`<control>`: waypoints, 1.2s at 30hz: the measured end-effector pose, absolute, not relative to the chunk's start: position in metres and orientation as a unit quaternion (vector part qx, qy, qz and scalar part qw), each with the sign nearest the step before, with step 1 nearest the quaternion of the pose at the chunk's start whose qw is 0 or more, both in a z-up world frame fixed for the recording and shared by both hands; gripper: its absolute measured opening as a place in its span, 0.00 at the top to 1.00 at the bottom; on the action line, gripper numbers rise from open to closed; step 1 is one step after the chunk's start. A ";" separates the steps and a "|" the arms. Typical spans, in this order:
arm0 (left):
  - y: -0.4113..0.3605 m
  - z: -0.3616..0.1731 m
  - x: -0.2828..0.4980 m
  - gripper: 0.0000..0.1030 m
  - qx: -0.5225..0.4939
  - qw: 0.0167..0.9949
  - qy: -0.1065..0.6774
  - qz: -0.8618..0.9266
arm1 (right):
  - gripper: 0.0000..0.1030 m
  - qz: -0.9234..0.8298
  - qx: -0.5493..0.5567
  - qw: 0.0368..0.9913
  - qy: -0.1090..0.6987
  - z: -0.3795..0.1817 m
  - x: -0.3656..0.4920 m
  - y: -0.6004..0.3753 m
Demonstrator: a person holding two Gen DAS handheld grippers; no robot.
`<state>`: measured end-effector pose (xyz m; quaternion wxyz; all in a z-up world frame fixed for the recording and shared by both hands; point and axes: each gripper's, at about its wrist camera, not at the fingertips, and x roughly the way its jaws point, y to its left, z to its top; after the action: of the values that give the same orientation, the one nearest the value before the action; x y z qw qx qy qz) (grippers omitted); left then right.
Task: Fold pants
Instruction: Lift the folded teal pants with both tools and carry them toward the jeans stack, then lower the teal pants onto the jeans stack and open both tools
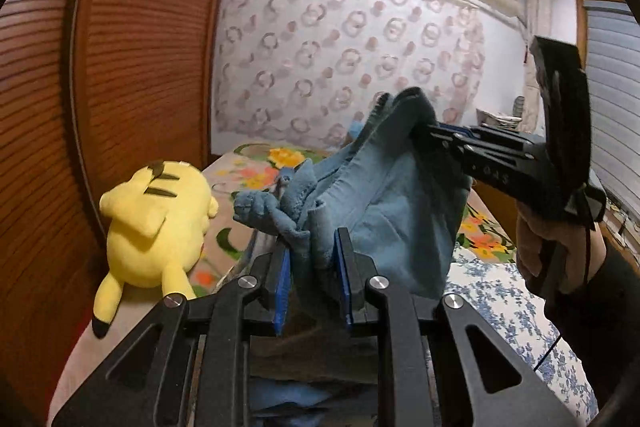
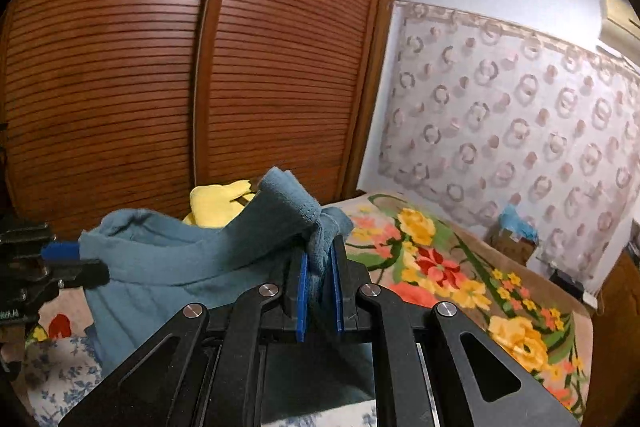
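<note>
The soft blue-grey fleece pants [image 1: 384, 211] hang in the air above the bed, gripped at two points along one edge and sagging between them. The left black two-finger gripper with blue pads [image 1: 312, 267] is clamped on a bunched fold of the cloth directly ahead of its fingers; the right black two-finger gripper [image 2: 320, 279] is likewise closed tight on a hemmed corner that rises just beyond its tips. In the left wrist view the right gripper [image 1: 436, 135] enters from the right and slightly higher, its jaws pinching the far corner. The held edge therefore runs crosswise from one pair of tongs to the other, and the body of the garment drops below both toward the bedding. Neither tongs is nearer; both already hold the cloth. Judged from this, the fold is at an early stage, and the coming move depends on keeping that edge taut and level while lowering it. Left of the left tongs lies a yellow plush toy with black-tipped ears [image 1: 156, 223], resting on the floral bedspread [image 2: 460, 267], near enough to be brushed by the hanging cloth.
</note>
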<state>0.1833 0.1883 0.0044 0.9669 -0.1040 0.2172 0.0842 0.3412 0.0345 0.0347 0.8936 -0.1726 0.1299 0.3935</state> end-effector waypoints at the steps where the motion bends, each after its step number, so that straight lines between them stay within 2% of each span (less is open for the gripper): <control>1: 0.192 0.001 0.183 0.79 -0.108 0.966 0.219 0.087 | 0.90 0.396 -0.175 0.891 0.133 0.034 0.347 0.040; 13: 0.206 -0.025 0.171 0.77 -0.146 0.953 0.236 0.120 | 0.90 0.421 -0.194 0.874 0.149 0.025 0.378 0.070; 15: 0.207 -0.027 0.172 0.72 -0.146 0.951 0.241 0.129 | 0.90 0.420 -0.205 0.869 0.162 0.022 0.382 0.075; 16: 0.207 -0.029 0.172 0.69 -0.148 0.950 0.243 0.130 | 0.83 0.416 -0.210 0.868 0.171 0.021 0.384 0.076; 17: 0.207 -0.030 0.171 0.62 -0.150 0.949 0.244 0.131 | 0.76 0.412 -0.210 0.869 0.177 0.022 0.386 0.075; 18: 0.208 -0.030 0.170 0.54 -0.150 0.950 0.242 0.129 | 0.74 0.411 -0.204 0.870 0.181 0.023 0.389 0.070; 19: 0.207 -0.029 0.168 0.50 -0.149 0.951 0.237 0.127 | 0.71 0.411 -0.196 0.870 0.187 0.025 0.392 0.064; 23: 0.204 -0.023 0.165 0.50 -0.133 0.955 0.231 0.130 | 0.66 0.409 -0.153 0.878 0.196 0.039 0.398 0.029; 27: 0.196 -0.019 0.165 0.50 -0.116 0.959 0.231 0.120 | 0.66 0.413 -0.143 0.880 0.187 0.049 0.387 0.000; 32: 0.188 -0.029 0.175 0.50 -0.098 0.955 0.255 0.115 | 0.66 0.442 -0.135 0.861 0.211 0.037 0.375 -0.017; 36: 0.192 -0.043 0.181 0.50 -0.101 0.948 0.279 0.117 | 0.66 0.428 -0.133 0.860 0.242 0.028 0.400 -0.017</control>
<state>0.1807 0.1918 -0.0432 0.9478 -0.1010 0.2790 0.1169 0.3995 -0.0175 0.0285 0.8605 -0.1331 0.2418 0.4282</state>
